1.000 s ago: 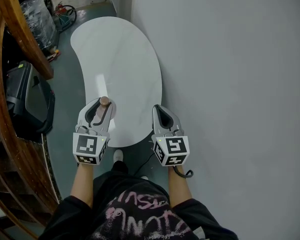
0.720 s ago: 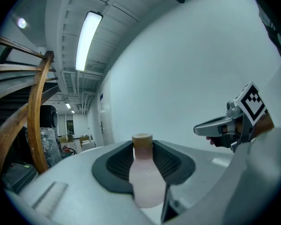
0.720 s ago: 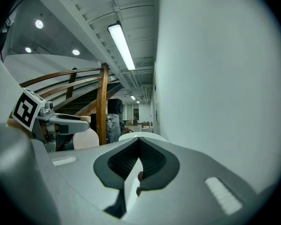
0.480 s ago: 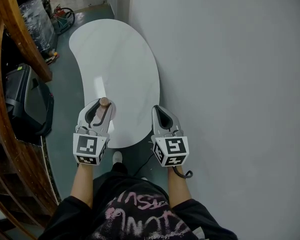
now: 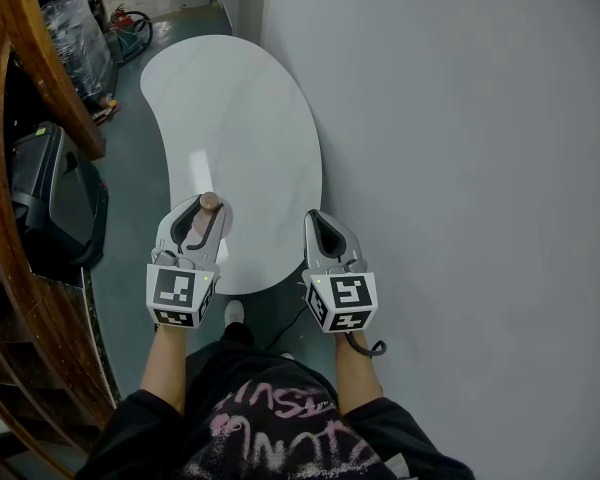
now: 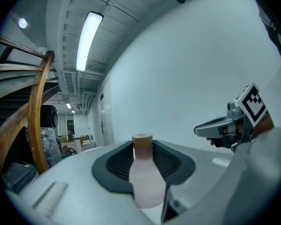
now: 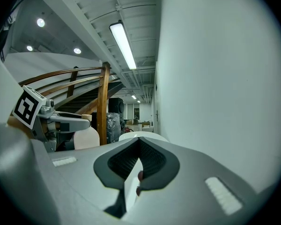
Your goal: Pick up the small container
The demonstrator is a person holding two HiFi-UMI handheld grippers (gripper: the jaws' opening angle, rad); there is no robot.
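Observation:
The small container (image 6: 145, 179) is a pale pink bottle with a tan cap (image 5: 209, 201). It stands upright between the ribbed pads of my left gripper (image 5: 206, 215), which is shut on it and holds it over the near end of the white table (image 5: 242, 118). Seen from the right gripper view, the same bottle (image 7: 87, 138) shows at the left in that gripper's jaws. My right gripper (image 5: 319, 226) hovers at the table's near right edge, close to the wall. Its jaws are shut with nothing between them (image 7: 139, 165).
A light grey wall (image 5: 460, 168) runs along the right side. A curved wooden stair rail (image 5: 40, 58) and a black case (image 5: 52, 198) stand at the left on the grey floor. Wrapped goods and hoses (image 5: 100, 28) sit beyond the table's far end.
Almost nothing differs: the view shifts slightly, and both grippers hold their places with the bottle still gripped in the left one.

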